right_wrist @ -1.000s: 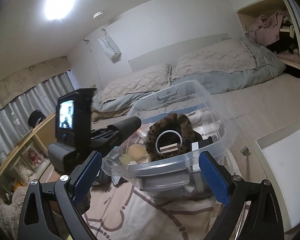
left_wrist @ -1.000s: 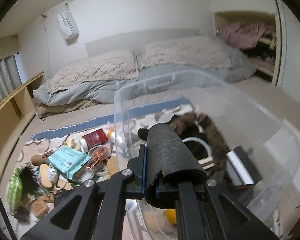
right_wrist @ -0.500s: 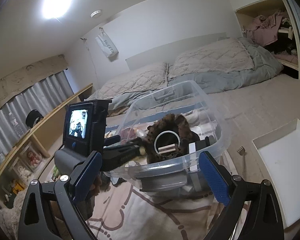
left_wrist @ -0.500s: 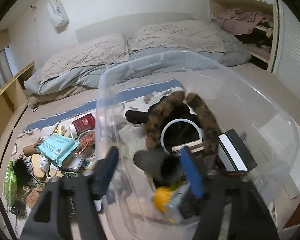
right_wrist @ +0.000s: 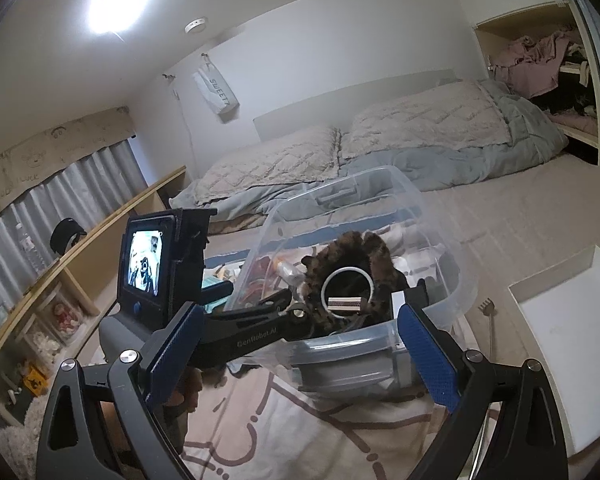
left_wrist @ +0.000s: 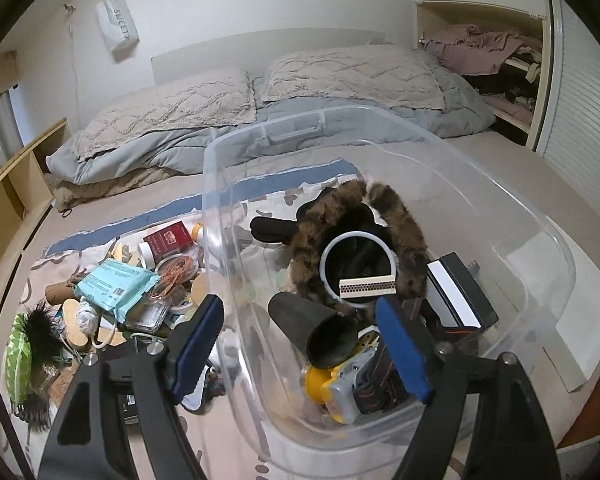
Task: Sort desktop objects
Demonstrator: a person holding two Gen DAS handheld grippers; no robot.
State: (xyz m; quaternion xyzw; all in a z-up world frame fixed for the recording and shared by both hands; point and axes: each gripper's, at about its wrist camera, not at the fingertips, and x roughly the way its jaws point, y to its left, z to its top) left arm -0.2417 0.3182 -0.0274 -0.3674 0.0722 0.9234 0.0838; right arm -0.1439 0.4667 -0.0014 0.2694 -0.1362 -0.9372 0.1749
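Observation:
A clear plastic bin (left_wrist: 532,240) sits on the bed. Inside lie a black foam tube (left_wrist: 312,328), a brown fur piece (left_wrist: 404,224), a white ring (left_wrist: 358,270), a matchbox (left_wrist: 367,285), a black and white box (left_wrist: 456,296) and a yellow tool (left_wrist: 332,388). My left gripper (left_wrist: 300,348) is open and empty above the bin's near-left wall, the tube lying free between its fingers. My right gripper (right_wrist: 300,352) is open and empty in front of the bin (right_wrist: 452,280). The left gripper's arm (right_wrist: 256,336) reaches over the bin's rim there.
A pile of loose items lies left of the bin: a teal packet (left_wrist: 114,288), a red box (left_wrist: 168,238), copper wire (left_wrist: 176,270), a black feathery item (left_wrist: 40,320). A white tray (right_wrist: 568,344) and a small rake (right_wrist: 487,308) lie to the bin's right. Pillows (left_wrist: 352,76) lie behind.
My left gripper held the black foam tube over the bin, then opened and let it drop inside. It has since pulled back a little. My right gripper stayed open.

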